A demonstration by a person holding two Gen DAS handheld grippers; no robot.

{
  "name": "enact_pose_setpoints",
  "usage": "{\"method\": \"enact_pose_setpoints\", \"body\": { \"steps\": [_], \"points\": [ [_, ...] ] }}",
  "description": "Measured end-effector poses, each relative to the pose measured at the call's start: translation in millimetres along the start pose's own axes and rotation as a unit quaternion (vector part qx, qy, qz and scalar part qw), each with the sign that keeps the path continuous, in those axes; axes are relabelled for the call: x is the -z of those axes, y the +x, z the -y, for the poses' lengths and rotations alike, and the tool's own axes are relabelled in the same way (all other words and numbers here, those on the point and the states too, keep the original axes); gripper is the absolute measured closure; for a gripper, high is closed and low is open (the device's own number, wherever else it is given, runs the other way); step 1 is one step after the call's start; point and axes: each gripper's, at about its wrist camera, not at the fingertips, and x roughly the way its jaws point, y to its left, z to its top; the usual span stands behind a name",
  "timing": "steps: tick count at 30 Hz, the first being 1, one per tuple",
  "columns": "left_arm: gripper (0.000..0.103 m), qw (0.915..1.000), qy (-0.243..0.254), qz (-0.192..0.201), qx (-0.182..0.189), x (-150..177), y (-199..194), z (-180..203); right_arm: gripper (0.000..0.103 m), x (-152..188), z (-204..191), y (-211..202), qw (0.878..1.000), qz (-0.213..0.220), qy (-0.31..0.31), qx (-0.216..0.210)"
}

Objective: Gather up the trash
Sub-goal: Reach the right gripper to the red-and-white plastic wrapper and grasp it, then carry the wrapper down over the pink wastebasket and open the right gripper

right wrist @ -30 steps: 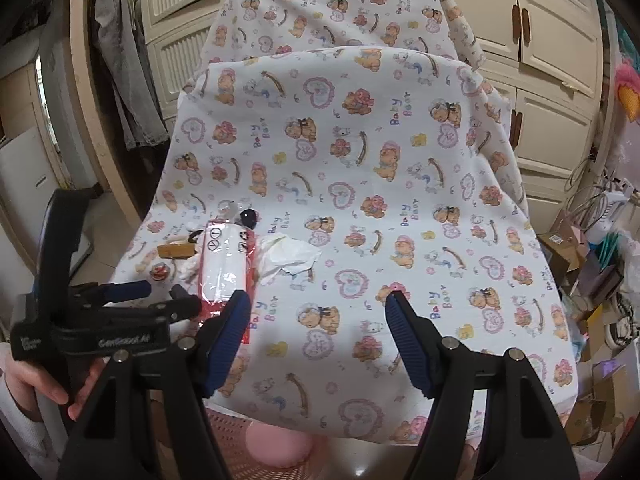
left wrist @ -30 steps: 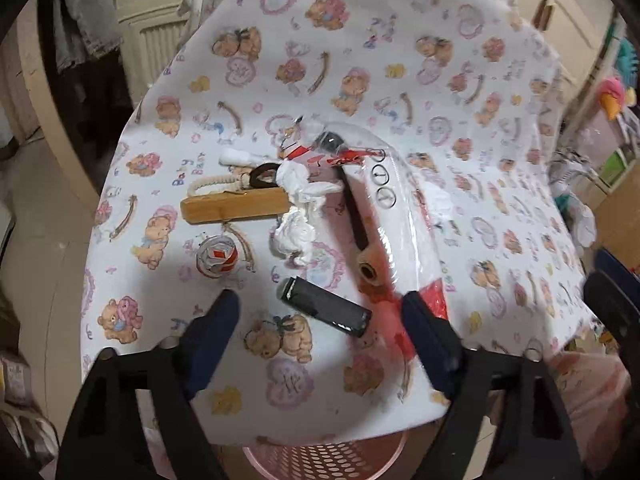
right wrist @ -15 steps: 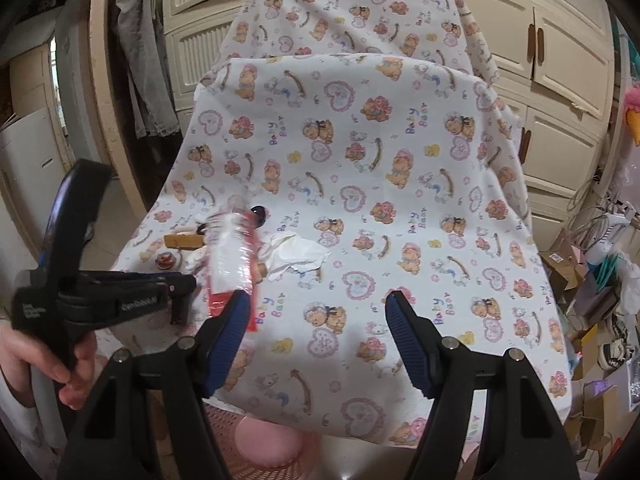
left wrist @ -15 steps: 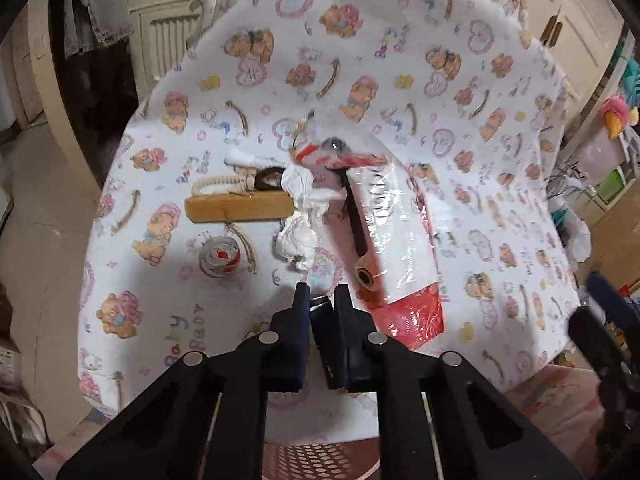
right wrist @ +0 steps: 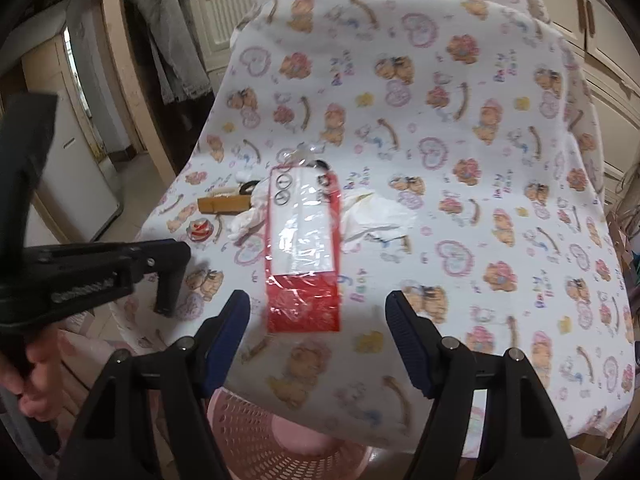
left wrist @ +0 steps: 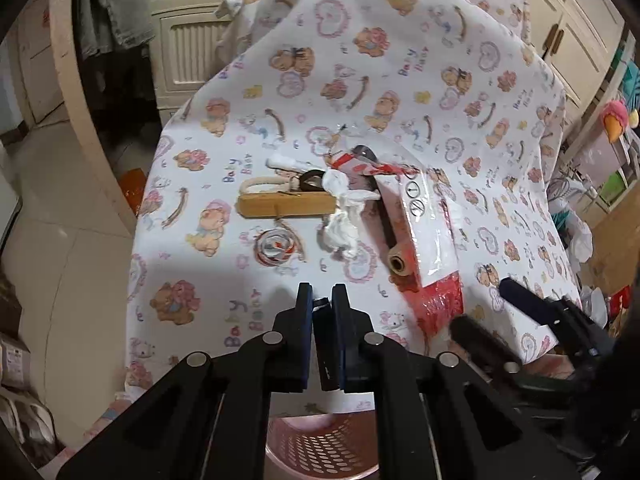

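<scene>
My left gripper (left wrist: 321, 300) is shut on a small black bar-shaped piece of trash (left wrist: 322, 322), held above the pink perforated basket (left wrist: 320, 446). It also shows in the right wrist view (right wrist: 170, 276). My right gripper (right wrist: 318, 312) is open and empty, over the table's front edge just short of a red and clear plastic wrapper (right wrist: 304, 252). That wrapper (left wrist: 424, 240) lies on the bear-print cloth (left wrist: 400, 80). Crumpled white tissue (left wrist: 344, 216), a wooden block (left wrist: 286, 205), a red-white tape roll (left wrist: 276, 246) and a wooden-handled tool (left wrist: 394, 248) lie beside it.
The basket (right wrist: 256, 436) stands on the floor under the table's front edge. A crumpled white bag (right wrist: 376, 216) lies right of the wrapper. Cupboards (right wrist: 600, 40) stand behind, hanging clothes (left wrist: 116, 4) at the left, and clutter (left wrist: 592, 208) at the right.
My left gripper closed on the black bar and lifted it back off the cloth towards the basket. My right gripper moved forward and closer to the red wrapper, still open.
</scene>
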Motion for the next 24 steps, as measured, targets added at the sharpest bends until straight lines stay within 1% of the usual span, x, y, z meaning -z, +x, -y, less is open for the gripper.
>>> {"method": "enact_pose_setpoints", "body": {
  "steps": [2,4,8,9,11,12,13,14,15,16,20,24],
  "points": [
    [0.095,1.0000,-0.004,0.000,0.001,-1,-1,-3,0.035,1,-3,8,1.000,-0.001,-0.001,0.006],
    [0.095,1.0000,-0.004,0.000,0.001,0,-2,-4,0.035,2,-4,14,1.000,0.001,0.000,0.021],
    [0.095,1.0000,0.003,0.002,0.003,1,-3,-2,0.037,3,-6,21,1.000,0.007,0.006,0.026],
    [0.095,1.0000,0.006,0.002,0.004,2,-4,-2,0.040,4,-8,24,1.000,0.005,0.000,0.031],
    [0.095,0.9999,0.009,0.004,0.004,2,-6,0,0.052,7,-12,29,0.999,-0.003,-0.012,0.036],
    [0.095,0.9999,0.010,0.004,0.005,3,-6,1,0.063,7,-13,31,0.999,-0.007,-0.015,0.039],
    [0.095,0.9999,0.010,0.005,0.005,3,-7,1,0.076,8,-14,31,0.998,-0.002,-0.022,0.052],
    [0.095,0.9999,0.009,0.006,0.006,3,-7,1,0.082,8,-15,30,0.998,0.001,-0.026,0.056],
    [0.095,0.9999,0.009,0.007,0.007,3,-8,1,0.088,7,-14,27,0.998,0.004,-0.026,0.053],
    [0.095,0.9999,0.010,0.009,0.007,3,-9,1,0.092,5,-12,23,0.999,0.011,-0.021,0.047],
    [0.095,0.9995,0.013,0.026,0.012,3,-17,2,0.094,-2,-5,-2,0.998,0.049,-0.012,0.043],
    [0.095,0.9989,0.013,0.037,0.024,5,-27,3,0.095,-7,4,-27,0.997,0.073,0.002,0.039]
  ]
}}
